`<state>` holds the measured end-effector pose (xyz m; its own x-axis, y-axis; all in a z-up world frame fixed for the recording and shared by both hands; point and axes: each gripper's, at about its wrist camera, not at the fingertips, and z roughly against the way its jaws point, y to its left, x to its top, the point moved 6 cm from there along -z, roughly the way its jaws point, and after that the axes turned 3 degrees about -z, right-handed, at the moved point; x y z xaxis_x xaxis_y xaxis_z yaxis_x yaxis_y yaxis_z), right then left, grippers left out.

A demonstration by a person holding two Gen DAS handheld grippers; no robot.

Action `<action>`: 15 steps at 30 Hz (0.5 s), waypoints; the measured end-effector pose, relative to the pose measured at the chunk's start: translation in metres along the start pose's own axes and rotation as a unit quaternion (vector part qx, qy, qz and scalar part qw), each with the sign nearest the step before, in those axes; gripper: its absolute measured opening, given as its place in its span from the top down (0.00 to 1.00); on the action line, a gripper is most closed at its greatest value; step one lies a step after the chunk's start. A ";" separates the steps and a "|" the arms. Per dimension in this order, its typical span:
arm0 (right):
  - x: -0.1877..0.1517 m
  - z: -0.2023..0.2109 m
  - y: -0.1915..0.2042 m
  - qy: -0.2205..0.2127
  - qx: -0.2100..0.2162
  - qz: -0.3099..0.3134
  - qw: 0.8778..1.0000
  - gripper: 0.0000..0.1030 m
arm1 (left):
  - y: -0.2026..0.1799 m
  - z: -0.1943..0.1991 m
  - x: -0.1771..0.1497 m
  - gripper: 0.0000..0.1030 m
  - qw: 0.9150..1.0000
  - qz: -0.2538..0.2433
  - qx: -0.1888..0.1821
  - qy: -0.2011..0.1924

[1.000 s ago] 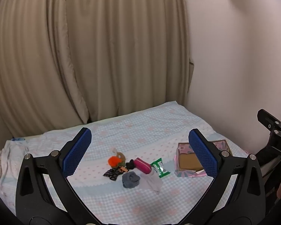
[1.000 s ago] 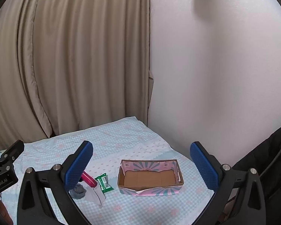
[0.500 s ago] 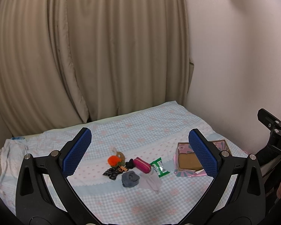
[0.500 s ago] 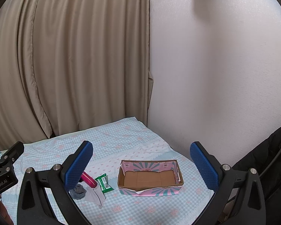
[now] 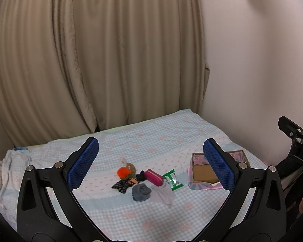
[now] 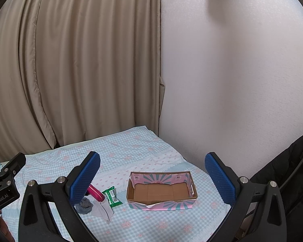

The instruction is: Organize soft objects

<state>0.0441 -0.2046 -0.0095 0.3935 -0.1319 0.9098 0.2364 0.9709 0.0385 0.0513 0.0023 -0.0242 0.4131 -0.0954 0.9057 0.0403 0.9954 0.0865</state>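
Left wrist view: our left gripper (image 5: 150, 162) fingers apart, hovering above the bed (image 5: 171, 139).
Right gripper (image 6: 152, 177): fingers apart.
Cardboard box (image 6: 161, 191): near bed's right edge.

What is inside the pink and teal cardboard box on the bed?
The cardboard box shows only its bare brown floor in the right wrist view. The strip just behind its near wall is hidden.

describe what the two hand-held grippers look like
Both match: the left hand-held gripper and the right hand-held gripper have black angular frames with silver bolts and two fingers faced with blue dimpled pads. White lettering marks their sides.
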 end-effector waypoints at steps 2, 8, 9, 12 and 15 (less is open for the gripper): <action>0.000 0.000 0.000 -0.001 0.000 0.000 1.000 0.00 | 0.001 0.000 -0.001 0.00 1.000 0.001 0.001 0.000; -0.001 -0.001 -0.001 -0.001 0.001 -0.001 1.000 0.00 | 0.002 0.001 -0.003 0.00 1.000 0.001 0.003 -0.001; -0.001 -0.001 0.000 -0.001 0.001 -0.001 1.000 0.00 | 0.002 0.001 -0.003 0.00 1.000 0.001 0.003 -0.001; -0.001 -0.001 -0.001 -0.001 0.001 -0.001 1.000 0.00 | 0.002 0.002 -0.003 0.00 1.000 0.000 0.004 -0.002; -0.001 -0.001 0.000 -0.002 0.000 -0.001 1.000 0.00 | 0.002 0.002 -0.004 0.00 1.000 0.001 0.004 -0.002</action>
<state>0.0441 -0.2050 -0.0107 0.3899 -0.1327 0.9112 0.2362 0.9709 0.0403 0.0480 0.0047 -0.0265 0.4097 -0.0940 0.9074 0.0329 0.9956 0.0883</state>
